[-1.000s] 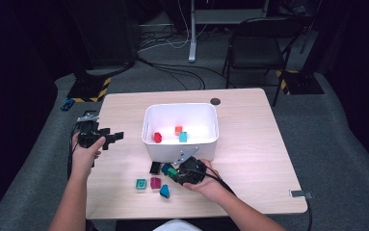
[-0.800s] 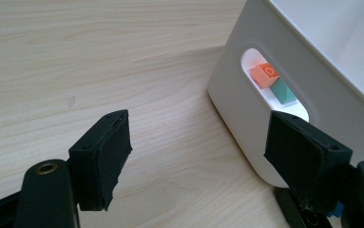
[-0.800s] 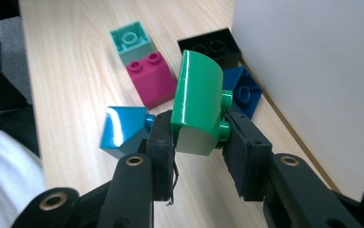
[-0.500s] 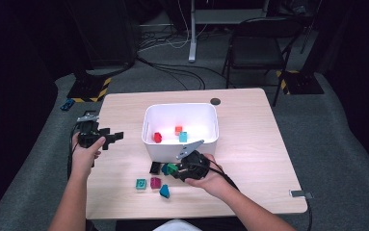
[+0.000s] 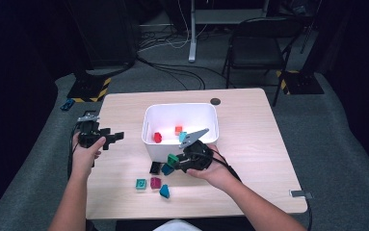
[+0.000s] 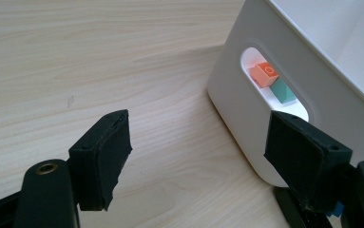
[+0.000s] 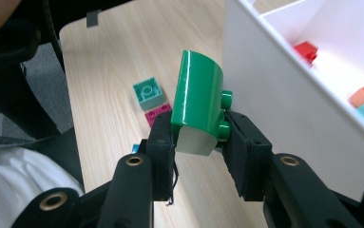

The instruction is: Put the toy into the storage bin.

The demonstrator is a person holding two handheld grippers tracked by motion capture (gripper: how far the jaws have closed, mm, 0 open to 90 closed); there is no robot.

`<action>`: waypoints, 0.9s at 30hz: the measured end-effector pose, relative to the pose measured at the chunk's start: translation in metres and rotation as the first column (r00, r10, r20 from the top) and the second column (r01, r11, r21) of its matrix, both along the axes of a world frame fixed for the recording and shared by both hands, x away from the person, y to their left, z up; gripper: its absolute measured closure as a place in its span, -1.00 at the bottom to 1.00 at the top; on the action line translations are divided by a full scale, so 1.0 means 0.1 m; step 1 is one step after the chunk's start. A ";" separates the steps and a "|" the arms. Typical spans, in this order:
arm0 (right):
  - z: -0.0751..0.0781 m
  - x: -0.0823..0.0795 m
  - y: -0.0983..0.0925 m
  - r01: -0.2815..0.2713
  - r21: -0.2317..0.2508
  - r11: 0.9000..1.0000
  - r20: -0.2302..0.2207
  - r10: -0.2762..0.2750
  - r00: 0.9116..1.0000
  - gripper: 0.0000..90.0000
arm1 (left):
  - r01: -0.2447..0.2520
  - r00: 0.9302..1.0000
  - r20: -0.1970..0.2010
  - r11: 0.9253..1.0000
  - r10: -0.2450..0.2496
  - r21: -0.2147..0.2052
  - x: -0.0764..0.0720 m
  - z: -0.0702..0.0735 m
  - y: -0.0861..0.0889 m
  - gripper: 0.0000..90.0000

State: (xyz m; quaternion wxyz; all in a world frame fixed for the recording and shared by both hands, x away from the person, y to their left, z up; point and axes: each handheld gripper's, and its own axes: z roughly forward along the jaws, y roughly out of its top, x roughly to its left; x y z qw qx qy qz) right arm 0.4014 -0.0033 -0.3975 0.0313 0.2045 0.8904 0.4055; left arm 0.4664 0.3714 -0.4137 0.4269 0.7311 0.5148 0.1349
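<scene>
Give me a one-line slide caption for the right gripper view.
Right gripper clamps a green brick beside the white bin, above table bricks.

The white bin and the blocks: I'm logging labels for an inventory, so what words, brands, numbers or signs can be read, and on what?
None can be read.
White bin: plain walls, no print.
Green block in the right gripper: plain, no lettering.
Orange block: a raised ring on its stud, no letters legible.
</scene>
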 end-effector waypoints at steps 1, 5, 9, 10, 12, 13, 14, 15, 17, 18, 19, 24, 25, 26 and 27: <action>0.03 0.01 -0.01 0.005 0.006 1.000 -0.002 -0.005 1.000 0.44 | 0.000 1.000 0.000 1.000 0.000 0.000 0.00 0.00 0.00 -0.48; 0.16 0.06 -0.03 0.008 0.016 1.000 0.027 -0.009 1.000 0.44 | 0.002 1.000 0.003 1.000 -0.002 0.001 0.00 0.00 0.00 -0.48; 0.28 0.13 -0.05 0.018 0.030 0.999 0.042 -0.020 0.999 0.44 | 0.003 1.000 0.001 1.000 -0.003 0.002 0.00 0.00 0.01 -0.48; 0.30 0.14 -0.05 0.021 0.033 0.999 0.042 -0.023 0.999 0.44 | 0.003 1.000 0.000 1.000 -0.003 0.003 0.00 0.00 0.01 -0.48; 0.35 0.19 -0.04 0.032 0.039 0.999 0.045 -0.034 0.998 0.44 | 0.003 1.000 0.001 1.000 -0.003 0.003 0.00 0.00 0.00 -0.48; 0.37 0.22 -0.04 0.028 0.042 0.999 0.047 -0.030 0.998 0.44 | 0.001 1.000 -0.002 1.000 -0.001 -0.001 0.00 0.00 0.00 -0.48; 0.40 0.24 -0.03 0.037 0.044 0.998 0.045 -0.039 0.998 0.44 | 0.002 1.000 -0.002 1.000 -0.002 -0.001 0.00 0.00 0.00 -0.48; 0.42 0.27 -0.03 0.033 0.041 0.999 0.050 -0.035 0.998 0.44 | 0.001 1.000 0.001 1.000 -0.001 0.000 0.00 0.00 0.00 -0.48; 0.46 0.31 -0.01 0.044 0.039 0.998 0.049 -0.046 0.998 0.44 | 0.000 1.000 0.001 1.000 0.000 -0.002 0.00 0.00 0.00 -0.48; 0.48 0.33 0.00 0.045 0.040 0.998 0.047 -0.047 0.998 0.44 | 0.004 1.000 0.001 1.000 -0.004 0.002 0.00 0.00 0.01 -0.48; 0.49 0.35 0.01 0.045 0.042 0.998 0.047 -0.047 0.998 0.44 | -0.004 1.000 -0.002 1.000 0.004 -0.004 0.00 0.00 0.00 -0.48; 0.55 0.44 0.08 0.047 0.033 0.998 0.065 -0.049 0.997 0.44 | 0.005 1.000 0.002 1.000 -0.005 0.001 0.00 0.00 0.02 -0.48; 0.56 0.46 0.10 0.051 0.030 0.998 0.069 -0.053 0.996 0.44 | 0.005 1.000 0.003 1.000 -0.005 0.000 0.00 0.00 0.02 -0.48; 0.56 0.48 0.12 0.055 0.028 0.998 0.067 -0.057 0.996 0.44 | 0.005 1.000 0.003 1.000 -0.005 -0.002 0.00 0.00 0.02 -0.48; 0.56 0.49 0.13 0.057 0.030 0.998 0.067 -0.059 0.996 0.44 | -0.002 1.000 -0.001 1.000 0.002 -0.013 0.00 0.00 0.01 -0.48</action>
